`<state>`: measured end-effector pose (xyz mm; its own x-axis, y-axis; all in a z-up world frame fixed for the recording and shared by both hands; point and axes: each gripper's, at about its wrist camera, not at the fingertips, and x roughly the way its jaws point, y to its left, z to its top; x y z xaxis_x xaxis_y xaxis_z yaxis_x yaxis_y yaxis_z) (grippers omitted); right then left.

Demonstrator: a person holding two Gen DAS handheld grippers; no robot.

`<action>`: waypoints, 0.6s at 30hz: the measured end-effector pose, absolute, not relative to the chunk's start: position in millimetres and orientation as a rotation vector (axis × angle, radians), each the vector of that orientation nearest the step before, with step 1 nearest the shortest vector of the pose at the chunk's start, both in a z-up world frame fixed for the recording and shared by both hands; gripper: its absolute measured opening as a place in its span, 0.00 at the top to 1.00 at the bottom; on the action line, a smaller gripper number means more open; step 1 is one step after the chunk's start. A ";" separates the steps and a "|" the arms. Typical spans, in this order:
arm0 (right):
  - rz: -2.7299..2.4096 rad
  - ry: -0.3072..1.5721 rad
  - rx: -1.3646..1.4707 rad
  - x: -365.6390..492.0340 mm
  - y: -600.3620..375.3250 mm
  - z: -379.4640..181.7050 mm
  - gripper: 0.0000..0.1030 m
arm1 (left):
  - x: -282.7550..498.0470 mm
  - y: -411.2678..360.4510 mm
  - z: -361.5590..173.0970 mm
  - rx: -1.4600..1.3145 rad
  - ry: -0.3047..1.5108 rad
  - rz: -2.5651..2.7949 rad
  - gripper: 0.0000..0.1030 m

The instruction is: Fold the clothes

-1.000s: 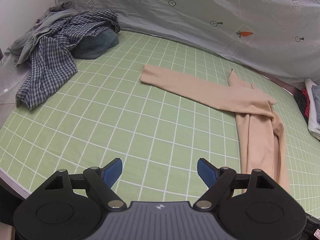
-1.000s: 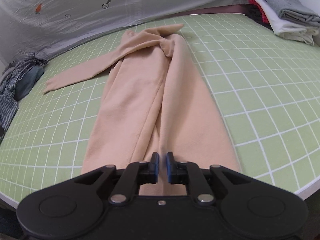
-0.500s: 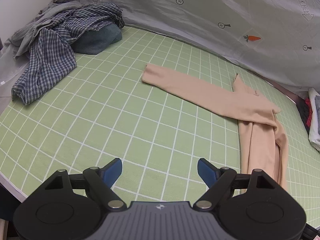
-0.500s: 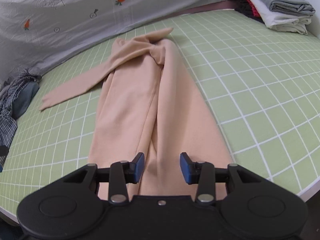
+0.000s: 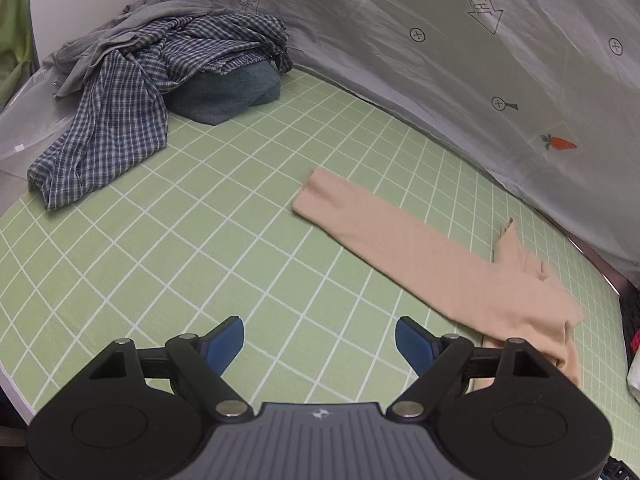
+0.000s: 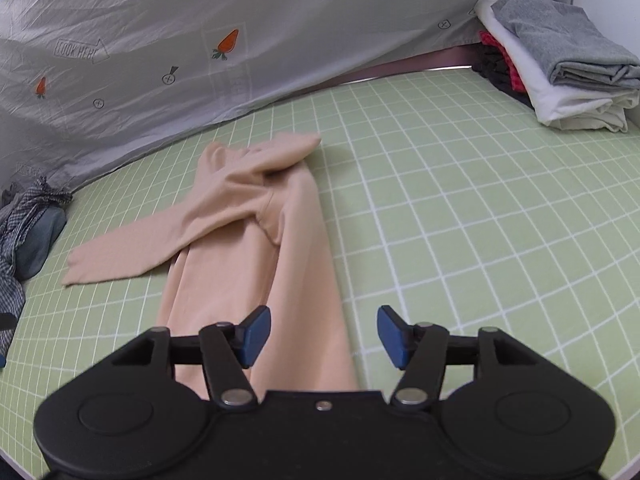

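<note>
Beige knit top [image 6: 256, 240] lies on green grid mat [image 6: 460, 220], body already narrowed lengthwise into a long strip running near to far, one sleeve [image 5: 384, 232] still stretched out to the left across the mat. Nearest: right gripper [image 6: 324, 334] hangs over the near hem w/ jaws wide apart, holding nothing; left pad over cloth, right pad over bare mat. Left gripper [image 5: 319, 342] likewise spread and empty, above bare mat to the left of the garment, sleeve cuff ahead of it. Judgement: step in hand looks like bringing that loose sleeve in over the body, then halving the strip near to far. To do it well: pinch cuff at its end, both layers, lift just enough to clear the mat, lay it straight along the strip so no edge overhangs; use grid lines to keep it square. Right side could pin the shoulder bunch so the body doesn't drag. Knit looks soft, likely to slide and wrinkle, so go slow. Farther back: folded stack [image 6: 560, 68] at far right, unfolded heap w/ plaid shirt [image 5: 132, 100] at far left, grey printed sheet [image 6: 280, 20] behind all.
</note>
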<state>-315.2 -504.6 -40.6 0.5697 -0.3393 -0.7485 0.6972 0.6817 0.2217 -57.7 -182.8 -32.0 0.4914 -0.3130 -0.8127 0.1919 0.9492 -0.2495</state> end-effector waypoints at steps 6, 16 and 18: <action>-0.671 0.701 0.560 -273.0 -564.4 -38.9 0.25 | -12.6 -202.8 -41.2 -0.153 1.005 -0.247 0.14; -0.624 0.703 0.727 -179.5 -639.7 -65.3 0.29 | 78.6 -228.4 -84.3 -0.072 1.083 -0.152 0.14; -0.626 0.728 0.738 -164.6 -651.1 -72.0 0.37 | 90.5 -231.5 -92.9 -0.056 1.095 -0.144 0.14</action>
<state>-164.6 -651.1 -72.0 0.5926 -0.2461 -0.7670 0.7211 0.5863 0.3691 90.5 -231.5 -92.9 0.4496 -0.1442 -0.8815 0.0885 0.9892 -0.1167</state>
